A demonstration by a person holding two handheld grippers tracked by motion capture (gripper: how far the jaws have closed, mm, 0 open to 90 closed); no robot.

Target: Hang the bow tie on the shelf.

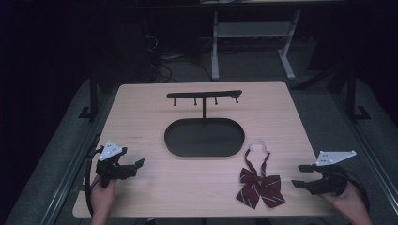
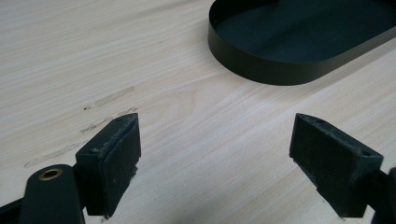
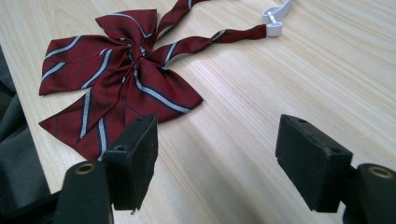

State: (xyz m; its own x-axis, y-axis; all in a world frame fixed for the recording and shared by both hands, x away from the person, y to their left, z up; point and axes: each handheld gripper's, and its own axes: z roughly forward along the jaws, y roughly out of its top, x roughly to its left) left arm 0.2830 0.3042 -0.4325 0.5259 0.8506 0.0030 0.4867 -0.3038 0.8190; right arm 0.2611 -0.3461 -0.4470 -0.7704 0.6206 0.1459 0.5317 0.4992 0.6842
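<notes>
left gripper (image 1: 133,168), right gripper (image 1: 300,176): jaws wide apart, empty.

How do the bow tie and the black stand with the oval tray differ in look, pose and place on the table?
The bow tie is soft dark red cloth with pale stripes; the stand is stiff and plain black. The bow tie lies flat; the stand rises upright from its oval tray and carries a bar with pegs. The bow tie lies at the near right, close to the right gripper; the stand is mid-table, farther back. Both rest on the table, untouched.
</notes>
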